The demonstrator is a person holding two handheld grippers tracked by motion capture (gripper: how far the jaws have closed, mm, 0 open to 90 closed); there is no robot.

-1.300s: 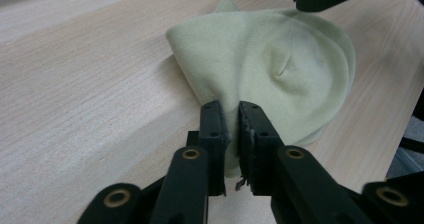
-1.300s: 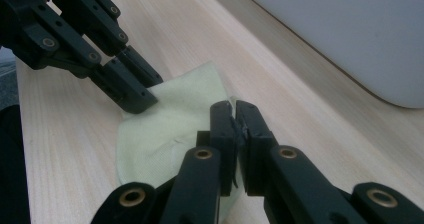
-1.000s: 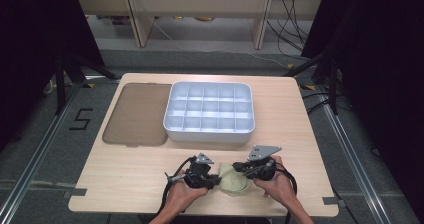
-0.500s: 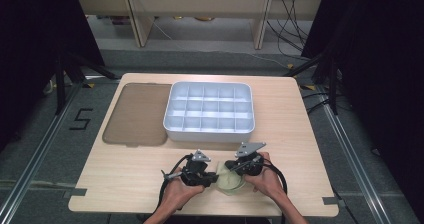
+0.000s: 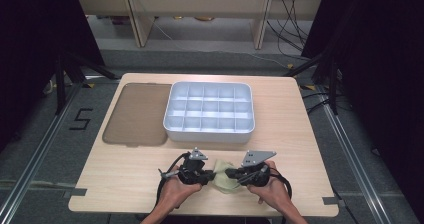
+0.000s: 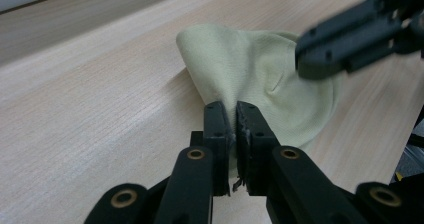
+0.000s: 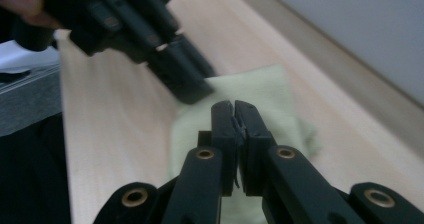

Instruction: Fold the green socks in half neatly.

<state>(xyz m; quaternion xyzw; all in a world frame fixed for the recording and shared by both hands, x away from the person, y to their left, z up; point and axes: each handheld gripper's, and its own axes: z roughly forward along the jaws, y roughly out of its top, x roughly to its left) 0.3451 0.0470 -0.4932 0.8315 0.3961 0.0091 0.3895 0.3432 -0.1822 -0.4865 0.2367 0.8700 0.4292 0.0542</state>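
since a second ago right gripper (image 5: pixel 231 174) has drawn slightly inward toward left gripper (image 5: pixel 209 175); small pale yellow-green cloth (image 5: pixel 223 178) looks more bunched between them, near front edge of light wooden table (image 5: pixel 125 184); likely a fold or gather under way, not finished; left jaws pinched tight on raised cloth edge (image 6: pixel 227 91); right jaws also closed tight, on cloth's opposite side (image 7: pixel 260 91); white compartmented plastic tray (image 5: pixel 209 134) and brown flat lid (image 5: pixel 137 115) lie well apart, untouched
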